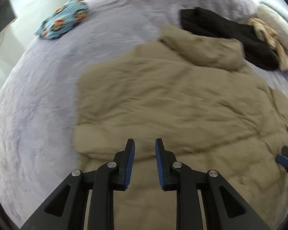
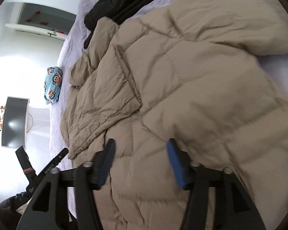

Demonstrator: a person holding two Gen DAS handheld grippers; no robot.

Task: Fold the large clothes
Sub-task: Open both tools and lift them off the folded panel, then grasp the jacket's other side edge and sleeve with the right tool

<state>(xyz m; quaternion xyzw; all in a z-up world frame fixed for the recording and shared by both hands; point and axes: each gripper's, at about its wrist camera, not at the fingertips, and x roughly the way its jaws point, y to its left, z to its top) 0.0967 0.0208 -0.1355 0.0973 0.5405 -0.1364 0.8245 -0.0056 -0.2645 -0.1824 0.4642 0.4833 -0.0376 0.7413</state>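
Note:
A large beige quilted jacket [image 1: 172, 105] lies spread on a bed with a lilac cover [image 1: 48, 95]. My left gripper [image 1: 144, 140] hovers over the jacket's near edge. Its jaws are a narrow gap apart, and nothing is between the blue pads. In the right wrist view the jacket [image 2: 182, 76] fills most of the frame, with one folded panel lying over its left part. My right gripper [image 2: 140, 141] stands wide open just above the puffy fabric, its pads apart from it. The tip of the right gripper [image 1: 287, 158] shows at the right edge of the left wrist view.
A black garment [image 1: 220, 32] lies beyond the jacket, touching its far edge, with a tan patterned cloth [image 1: 268, 34] beside it. A blue monkey-print bundle [image 1: 63, 23] sits at the bed's far left. A dark screen [image 2: 14, 122] stands by the white wall beyond the bed.

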